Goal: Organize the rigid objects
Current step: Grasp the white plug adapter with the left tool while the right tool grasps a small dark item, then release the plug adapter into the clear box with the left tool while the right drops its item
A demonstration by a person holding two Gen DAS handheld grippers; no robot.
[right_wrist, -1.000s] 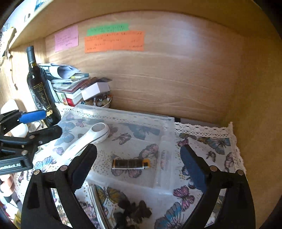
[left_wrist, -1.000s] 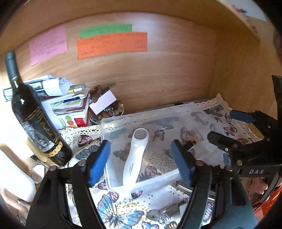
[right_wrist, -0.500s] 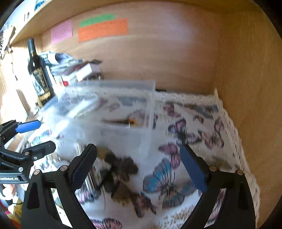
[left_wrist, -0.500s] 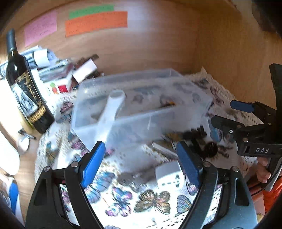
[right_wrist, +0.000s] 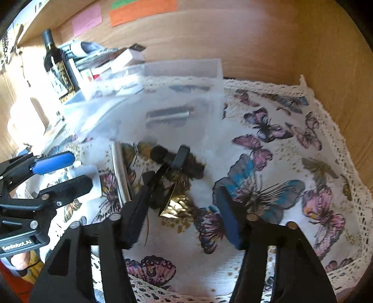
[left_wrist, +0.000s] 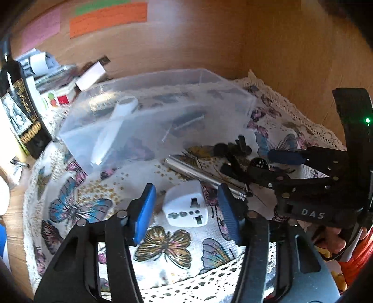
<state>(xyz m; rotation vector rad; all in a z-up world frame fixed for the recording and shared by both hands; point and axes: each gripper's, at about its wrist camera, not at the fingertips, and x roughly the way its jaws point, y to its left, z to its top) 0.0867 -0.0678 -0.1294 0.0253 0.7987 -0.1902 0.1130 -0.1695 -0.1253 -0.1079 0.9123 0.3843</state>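
White travel adapter (left_wrist: 184, 207), socket face up, between spread left gripper (left_wrist: 185, 209) fingers; right gripper (right_wrist: 184, 205) likewise spread. Beneath adapter, butterfly-print cloth (left_wrist: 163, 247); beyond it, wooden wall (left_wrist: 198, 46).

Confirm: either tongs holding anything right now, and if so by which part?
Nothing held. Left tongs are open, straddling the white plug adapter without touching it. Right tongs are open above the dark clutter.

White travel adapter (left_wrist: 185, 207) on a white cloth (left_wrist: 93, 193) printed with blue, pink and gold butterflies (lace-edged). Clear plastic box (left_wrist: 149, 111), a white handle (left_wrist: 112, 132) showing through. Silver metal rod (right_wrist: 120, 173). Blue pads on black grippers. Orange (left_wrist: 108, 19), green and pink notes on brown wood. Dark bottle (right_wrist: 57, 67), gold-lettered label.
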